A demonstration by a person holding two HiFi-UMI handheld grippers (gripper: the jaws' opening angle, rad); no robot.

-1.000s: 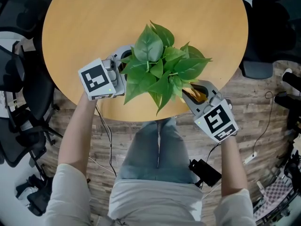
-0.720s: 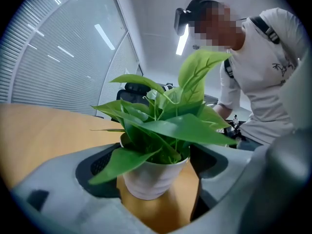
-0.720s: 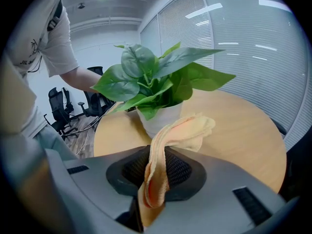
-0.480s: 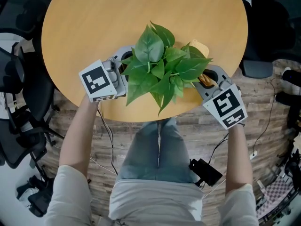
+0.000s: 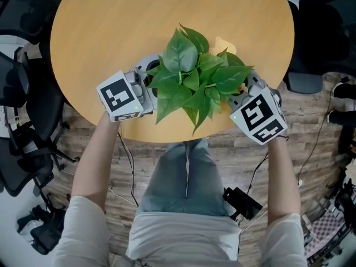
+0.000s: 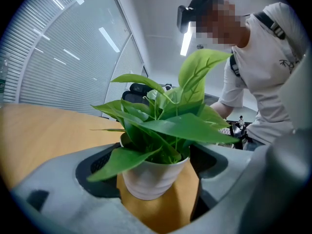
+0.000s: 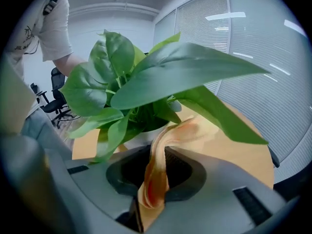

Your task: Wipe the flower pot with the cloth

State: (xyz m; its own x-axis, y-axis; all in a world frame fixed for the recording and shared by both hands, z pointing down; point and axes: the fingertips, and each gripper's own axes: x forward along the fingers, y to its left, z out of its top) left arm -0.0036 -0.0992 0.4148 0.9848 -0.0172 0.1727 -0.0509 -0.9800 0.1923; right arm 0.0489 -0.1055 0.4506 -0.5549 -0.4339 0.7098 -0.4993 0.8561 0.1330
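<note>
1. A round wooden table (image 5: pixel 111 26) is seen from above, and a leafy plant (image 5: pixel 194 77) stands on it close to the near edge.
2. The plant is rooted in a white pot (image 6: pixel 152 183), which is hidden under the leaves in the head view and is shown clearly only in the left gripper view.
3. The left gripper (image 6: pixel 155 165) is held at the plant's left side, pointing almost level across the table.
4. Its jaws are spread wide, with one on each side of the pot. They have just been closing a little, and their pads are met by the pot's rim. Bare table is seen between the jaws and the pot's narrower base.
5. The right gripper (image 7: pixel 158 167) is held at the plant's right side, by the table's near-right edge, and is tilted downward.
6. Its jaws are closed to a narrow gap on an orange cloth (image 7: pixel 175 133). The cloth is pinched into a fold and rises from the jaws toward the pot's side.
7. In the head view a pale end of the cloth is seen past the leaves on the far side of the plant.
8. Whether the cloth touches the pot cannot be told, because leaves cover that spot.
9. Each gripper's marker cube (image 5: pixel 119 95) faces upward.
</note>
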